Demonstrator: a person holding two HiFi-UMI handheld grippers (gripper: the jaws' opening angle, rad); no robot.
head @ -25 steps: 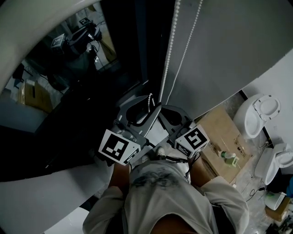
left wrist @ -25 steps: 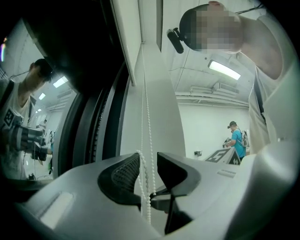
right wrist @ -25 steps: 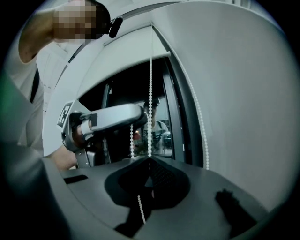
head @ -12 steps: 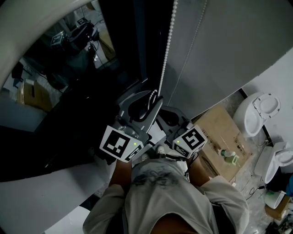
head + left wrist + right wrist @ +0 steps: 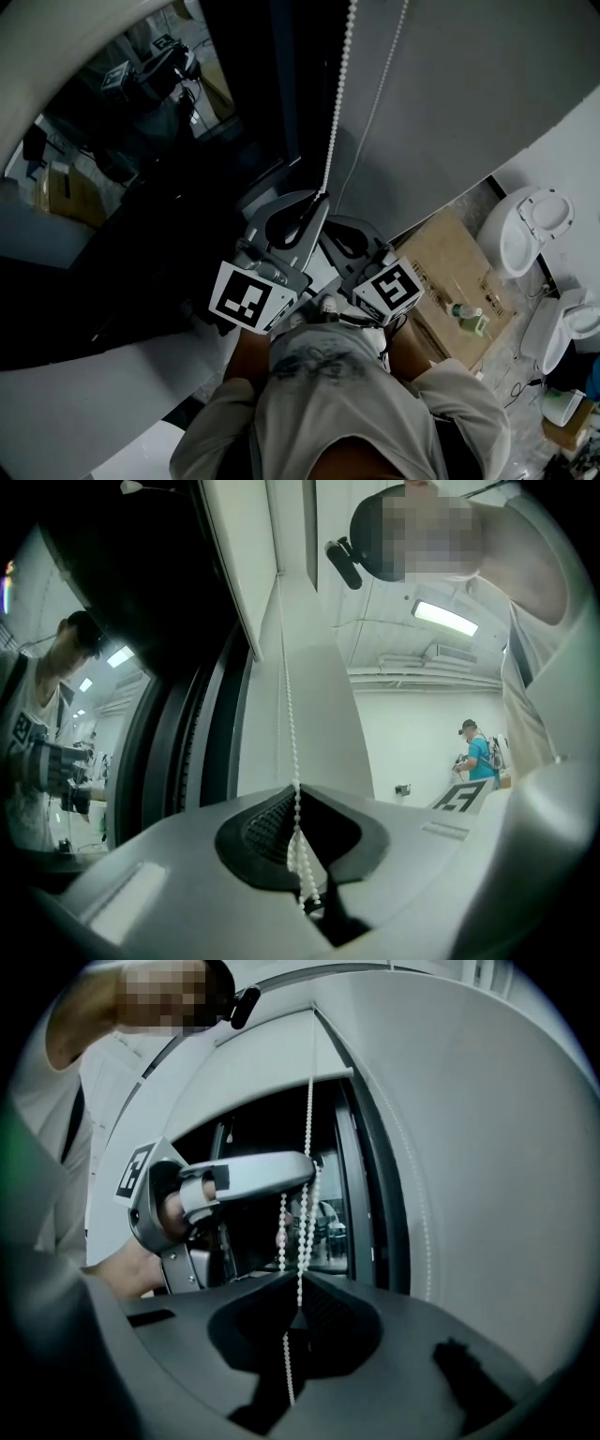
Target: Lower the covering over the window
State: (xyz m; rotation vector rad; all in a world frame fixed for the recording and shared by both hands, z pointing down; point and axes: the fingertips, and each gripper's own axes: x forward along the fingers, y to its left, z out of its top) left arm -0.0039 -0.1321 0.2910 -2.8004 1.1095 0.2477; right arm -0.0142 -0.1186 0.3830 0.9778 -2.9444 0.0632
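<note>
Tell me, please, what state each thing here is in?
Left claw, has just been closing, now shut on the bead chain.
Right claw, shut on the same chain.
Bead chain, pinched in both claws, straight above them.
Window, dark glass uncovered where visible.

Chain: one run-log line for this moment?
left gripper: jaws just closed, shut on chain | right gripper: shut on chain, lower than left | blind: not fully down
</note>
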